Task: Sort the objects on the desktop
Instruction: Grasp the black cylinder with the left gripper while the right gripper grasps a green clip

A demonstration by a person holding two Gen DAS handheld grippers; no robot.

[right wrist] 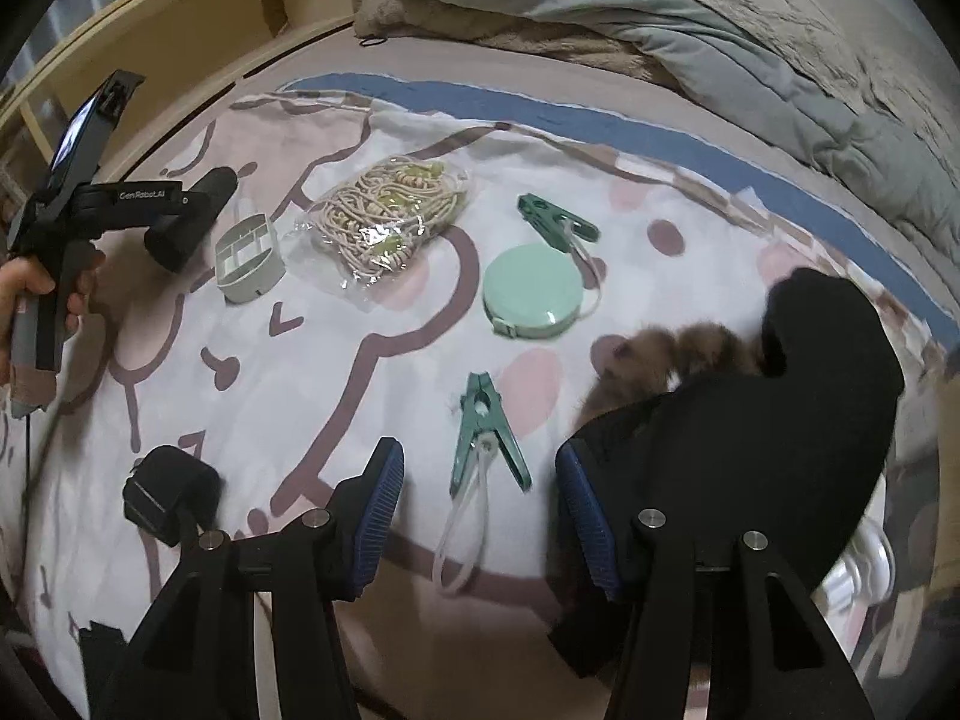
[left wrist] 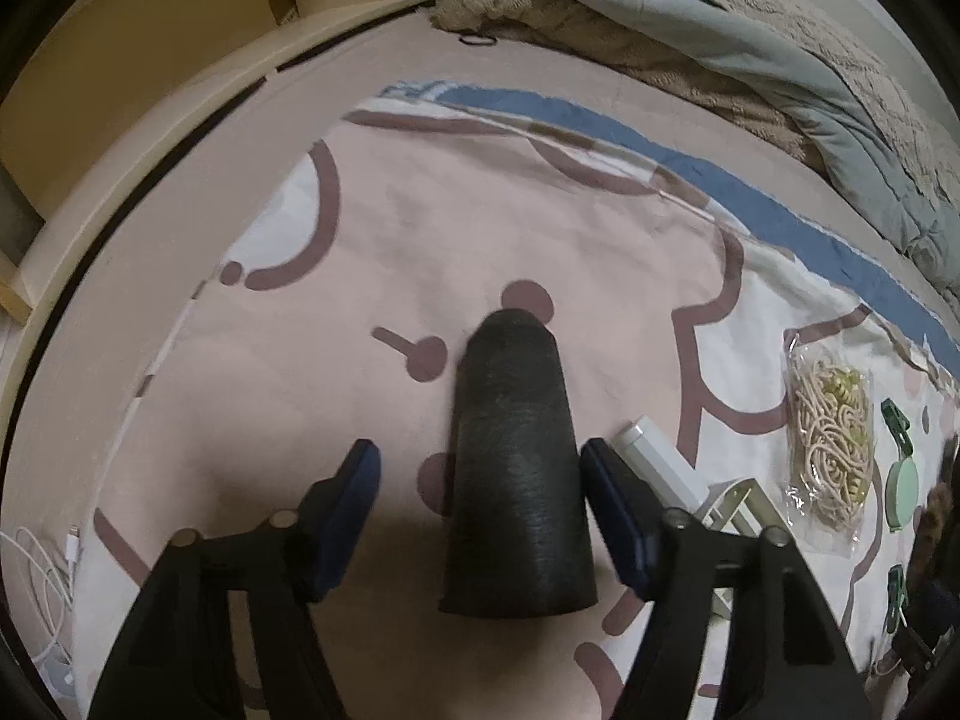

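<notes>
A black foam cylinder [left wrist: 516,468] lies on the pink patterned blanket [left wrist: 300,360], lengthwise between the fingers of my left gripper [left wrist: 480,468]. The right pad rests against its side and the left pad stands clear of it, so the jaws are open. My right gripper [right wrist: 480,480] is open just above the blanket, with a dark green clothespin [right wrist: 486,438] and its white loop lying loose between the fingers. A black cloth item with brown fur [right wrist: 780,420] presses up against the right finger's outer side.
On the blanket lie a bag of beige cord [right wrist: 384,222], a mint round case [right wrist: 531,291], a second green clip [right wrist: 558,219], a pale oval divider box [right wrist: 249,267], a white tube [left wrist: 654,462] and a small black pouch [right wrist: 168,495]. Folded quilts [right wrist: 660,18] are at the back. A hand [right wrist: 36,294] holds the left gripper.
</notes>
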